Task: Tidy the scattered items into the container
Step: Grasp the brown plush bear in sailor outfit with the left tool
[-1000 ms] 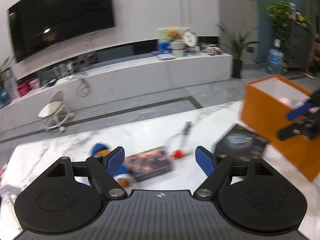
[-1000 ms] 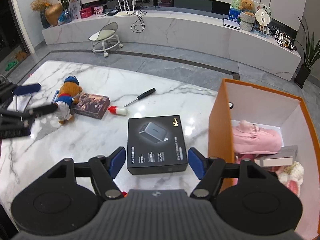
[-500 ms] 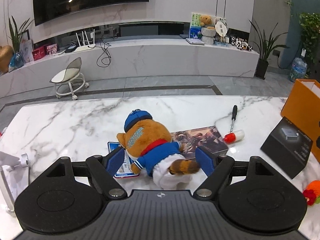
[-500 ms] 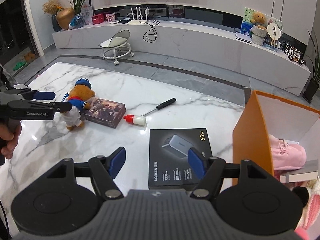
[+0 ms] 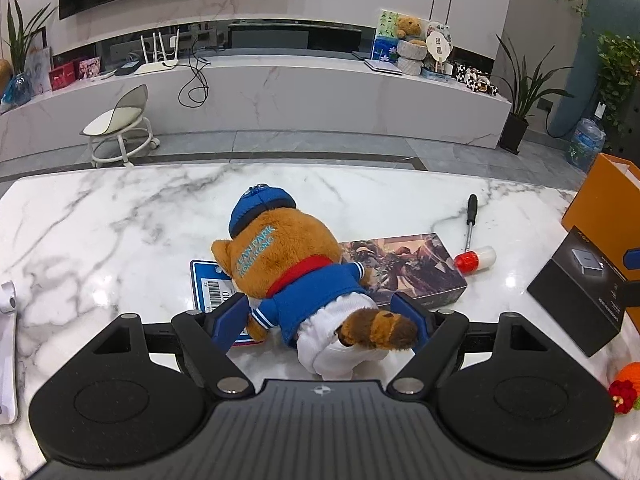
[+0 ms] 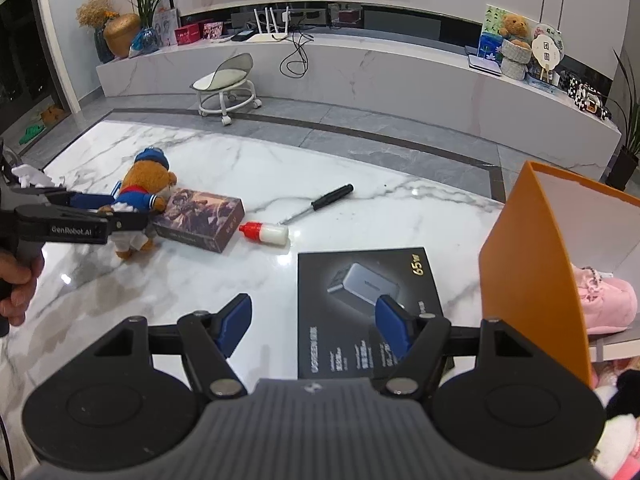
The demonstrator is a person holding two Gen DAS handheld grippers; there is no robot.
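A brown plush bear (image 5: 304,280) in a blue cap, blue shirt and white trousers lies face down on the marble table (image 5: 120,232). My left gripper (image 5: 320,324) is open, with one finger on each side of the bear's lower body. In the right wrist view the left gripper (image 6: 130,210) reaches the bear (image 6: 144,184) from the left. My right gripper (image 6: 315,326) is open and holds nothing. It hovers over the near edge of a black charger box (image 6: 360,280). The orange container (image 6: 532,264) stands to its right with a pink garment (image 6: 604,304) inside.
A dark illustrated box (image 5: 404,272) lies against the bear, and a blue card (image 5: 210,284) sits partly under it. A screwdriver (image 5: 471,216) and a red-capped bottle (image 5: 476,259) lie beyond. An orange knitted item (image 5: 626,388) is near the right edge. A person's hand (image 6: 16,280) holds the left gripper.
My left gripper swung away from the container to the bear and moved closer around it. My right gripper drew back to the left of the container, over the black box.
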